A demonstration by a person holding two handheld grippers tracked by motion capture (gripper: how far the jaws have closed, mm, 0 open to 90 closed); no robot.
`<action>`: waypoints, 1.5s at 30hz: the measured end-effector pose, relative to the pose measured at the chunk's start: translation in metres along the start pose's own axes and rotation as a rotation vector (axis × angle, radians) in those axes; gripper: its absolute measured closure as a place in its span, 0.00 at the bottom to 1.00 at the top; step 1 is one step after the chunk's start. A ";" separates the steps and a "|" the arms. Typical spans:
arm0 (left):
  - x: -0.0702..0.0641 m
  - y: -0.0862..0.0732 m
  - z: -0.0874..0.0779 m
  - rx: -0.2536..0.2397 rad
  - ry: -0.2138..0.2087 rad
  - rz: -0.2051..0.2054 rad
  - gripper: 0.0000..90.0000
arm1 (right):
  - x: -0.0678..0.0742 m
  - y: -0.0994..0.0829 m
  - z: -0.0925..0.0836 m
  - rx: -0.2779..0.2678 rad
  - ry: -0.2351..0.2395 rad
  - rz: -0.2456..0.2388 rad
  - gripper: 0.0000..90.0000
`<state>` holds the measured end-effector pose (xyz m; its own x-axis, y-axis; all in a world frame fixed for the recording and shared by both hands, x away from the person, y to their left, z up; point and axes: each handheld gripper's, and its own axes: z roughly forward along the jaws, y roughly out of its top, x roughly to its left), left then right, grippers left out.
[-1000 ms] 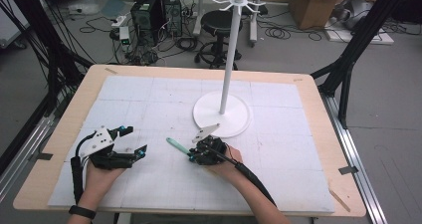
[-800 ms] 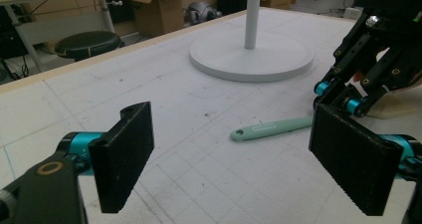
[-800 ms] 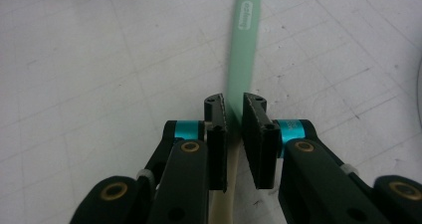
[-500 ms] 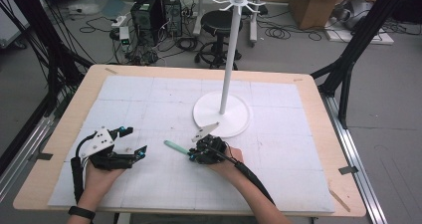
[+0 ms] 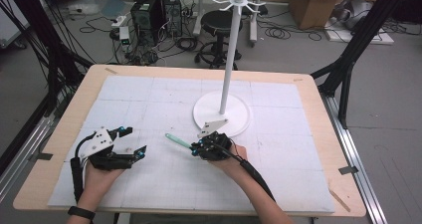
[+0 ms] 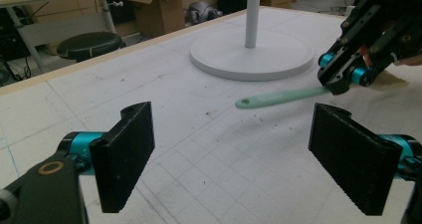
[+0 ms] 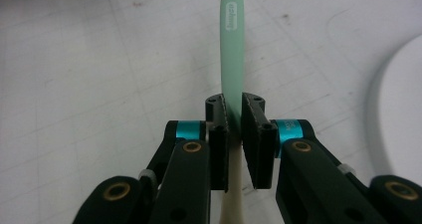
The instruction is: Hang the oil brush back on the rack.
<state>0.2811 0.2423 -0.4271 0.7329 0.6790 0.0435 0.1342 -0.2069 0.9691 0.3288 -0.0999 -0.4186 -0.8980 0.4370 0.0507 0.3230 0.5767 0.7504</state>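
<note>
A slim utensil with a mint-green handle (image 5: 177, 141) (image 7: 232, 45) lies low over the white mat, its holed tip pointing left. My right gripper (image 5: 194, 149) (image 7: 235, 119) is shut on the handle where it meets a cream-coloured part (image 7: 234, 204). The left gripper view shows the same handle (image 6: 278, 98) sticking out of the right gripper (image 6: 348, 74). My left gripper (image 5: 135, 140) (image 6: 239, 159) rests at the mat's front left, open, with nothing between its jaws. The handle tip lies a short way beyond it.
A white stand with a round base (image 5: 221, 113) (image 6: 259, 59) and a tall pole (image 5: 230, 59) topped by hooks rises just behind the right gripper. The white mat (image 5: 149, 99) covers the wooden table (image 5: 313, 99). Boxes, a stool and cables sit on the floor beyond.
</note>
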 end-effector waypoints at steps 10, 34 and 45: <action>0.000 0.000 0.000 -0.004 -0.008 0.002 0.20 | -0.025 -0.006 -0.062 -0.151 -0.059 0.035 0.92; 0.000 -0.002 0.002 0.009 -0.008 -0.001 0.20 | -0.052 0.007 -0.199 -0.454 -0.218 0.066 0.92; -0.001 -0.002 0.002 0.013 -0.007 -0.001 0.20 | -0.057 0.024 -0.248 -0.569 -0.287 0.054 0.92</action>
<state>0.2816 0.2409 -0.4297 0.7373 0.6743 0.0407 0.1433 -0.2151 0.9660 0.3137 -0.2824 -0.2404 -0.7439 0.6680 -0.0205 0.0860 0.1261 0.9883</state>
